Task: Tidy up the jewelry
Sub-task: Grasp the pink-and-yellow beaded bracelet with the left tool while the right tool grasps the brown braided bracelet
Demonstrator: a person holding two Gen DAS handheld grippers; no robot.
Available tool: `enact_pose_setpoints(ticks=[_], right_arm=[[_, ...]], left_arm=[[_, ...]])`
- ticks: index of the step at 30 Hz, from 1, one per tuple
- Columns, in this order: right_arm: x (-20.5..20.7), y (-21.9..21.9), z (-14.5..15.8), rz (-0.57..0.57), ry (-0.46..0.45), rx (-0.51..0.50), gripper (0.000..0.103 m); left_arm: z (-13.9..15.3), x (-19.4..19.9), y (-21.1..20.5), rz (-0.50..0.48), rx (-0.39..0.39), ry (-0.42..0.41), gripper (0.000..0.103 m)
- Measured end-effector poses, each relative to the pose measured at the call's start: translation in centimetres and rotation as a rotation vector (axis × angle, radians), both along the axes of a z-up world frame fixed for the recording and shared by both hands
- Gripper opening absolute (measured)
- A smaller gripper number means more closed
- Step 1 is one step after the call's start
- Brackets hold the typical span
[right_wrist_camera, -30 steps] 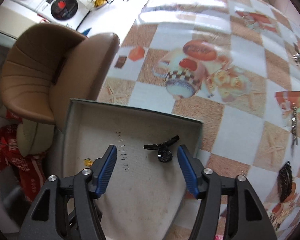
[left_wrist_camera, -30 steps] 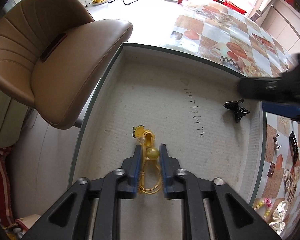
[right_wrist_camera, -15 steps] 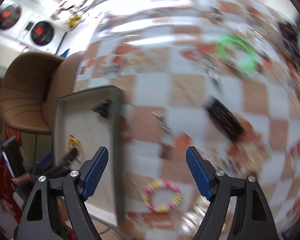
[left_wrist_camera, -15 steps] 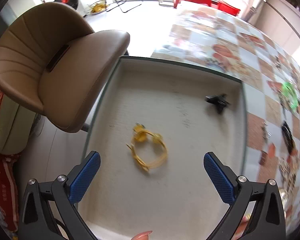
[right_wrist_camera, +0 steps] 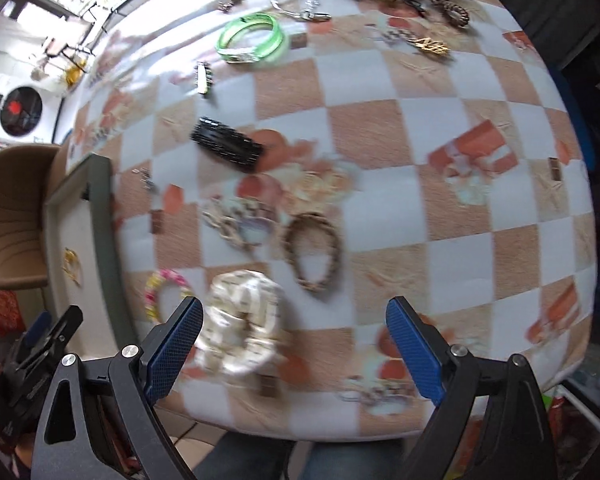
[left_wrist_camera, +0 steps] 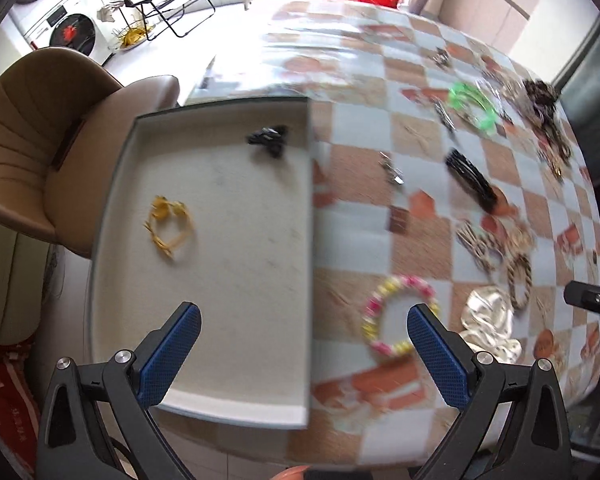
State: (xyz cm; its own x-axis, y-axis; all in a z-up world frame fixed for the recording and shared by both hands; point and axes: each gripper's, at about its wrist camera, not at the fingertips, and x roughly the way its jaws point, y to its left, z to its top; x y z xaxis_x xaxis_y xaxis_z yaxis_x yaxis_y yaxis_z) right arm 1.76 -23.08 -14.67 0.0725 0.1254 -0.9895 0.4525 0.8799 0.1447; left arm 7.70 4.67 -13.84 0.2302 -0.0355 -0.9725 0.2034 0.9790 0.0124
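Barely begun, judging by the spread. Inside the tray (left_wrist_camera: pixel 204 408): only a yellow bracelet (left_wrist_camera: pixel 168 226) toward the side nearest the tan chair (left_wrist_camera: pixel 28 152), and a black hair claw (left_wrist_camera: pixel 269 140) near the far corner, well apart from each other.

Outside the tray, on the checkered tablecloth (right_wrist_camera: pixel 440 128): a pink-and-yellow beaded bracelet (left_wrist_camera: pixel 396 314) just beside the tray wall, then a cream scrunchie (right_wrist_camera: pixel 240 324), a brown braided bracelet (right_wrist_camera: pixel 312 252), a chunky chain piece (right_wrist_camera: pixel 230 226) and a black barrette (right_wrist_camera: pixel 228 148) farther out; a green bangle (right_wrist_camera: pixel 254 38), a silver chain and a dark heap at the side farthest from the tray. Roughly a dozen pieces left, possibly more.

Left gripper (left_wrist_camera: pixel 304 352): spread to full width, empty, straddling the tray wall with the beaded bracelet partly between the fingers. Right gripper (right_wrist_camera: pixel 294 350): opening wide, nothing pinched, above the tablecloth with the scrunchie beside its left finger, apparently untouched.
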Motion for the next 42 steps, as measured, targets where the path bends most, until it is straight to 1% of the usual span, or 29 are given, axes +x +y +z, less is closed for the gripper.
enact_pose_setpoints(ticks=[4, 11, 18, 22, 25, 29, 30, 32, 33, 34, 37, 39, 42], right_arm=[[-0.3, -1.2, -0.7, 0.073, 0.029, -0.033, 0.094], [-0.5, -2.4, -2.1, 0.151, 0.065, -0.056, 0.094], [-0.1, -2.4, -3.5, 0.204, 0.075, -0.091, 0.094], [1.0, -2.2, -4.5, 0.220, 0.069, -0.101, 0.094], [1.8, -1.7, -5.3, 0.246, 0.068, -0.125, 0.094], [3.0, -1.3, -6.3, 0.263, 0.068, -0.162, 0.094], [3.6, -1.1, -6.6, 0.264, 0.069, -0.167, 0.093], [3.9, -0.9, -7.0, 0.274, 0.068, -0.183, 0.087], [4.1, -0.7, -7.3, 0.283, 0.072, -0.193, 0.081], [4.2, -0.5, -7.6, 0.290, 0.078, -0.199, 0.078], [4.2, 0.1, -7.7, 0.298, 0.057, -0.213, 0.077], [4.3, 0.3, -7.6, 0.304, 0.046, -0.210, 0.072], [4.4, 1.5, -7.6, 0.323, 0.038, -0.206, 0.063]], left_arm=[[-0.9, -1.2, -2.1, 0.020, -0.005, 0.035, 0.103], [-2.6, -1.7, -4.6, -0.017, 0.010, 0.068, 0.103], [-4.4, -0.9, -6.8, -0.099, 0.038, 0.075, 0.103], [-6.0, 0.0, -7.6, -0.134, 0.072, 0.078, 0.103], [-7.0, 0.6, -7.6, -0.141, 0.084, 0.091, 0.103], [-8.4, 1.1, -7.6, -0.136, 0.078, 0.119, 0.103], [-8.6, 1.2, -7.7, -0.140, 0.078, 0.118, 0.103], [-9.0, 1.1, -8.0, -0.158, 0.082, 0.120, 0.103], [-9.3, 1.1, -8.2, -0.159, 0.082, 0.129, 0.103], [-9.6, 1.2, -8.2, -0.153, 0.078, 0.136, 0.103], [-10.1, 1.3, -8.4, -0.130, 0.038, 0.157, 0.103], [-10.3, 1.4, -8.5, -0.128, 0.021, 0.171, 0.103], [-10.1, 1.0, -8.8, -0.150, 0.001, 0.170, 0.092]])
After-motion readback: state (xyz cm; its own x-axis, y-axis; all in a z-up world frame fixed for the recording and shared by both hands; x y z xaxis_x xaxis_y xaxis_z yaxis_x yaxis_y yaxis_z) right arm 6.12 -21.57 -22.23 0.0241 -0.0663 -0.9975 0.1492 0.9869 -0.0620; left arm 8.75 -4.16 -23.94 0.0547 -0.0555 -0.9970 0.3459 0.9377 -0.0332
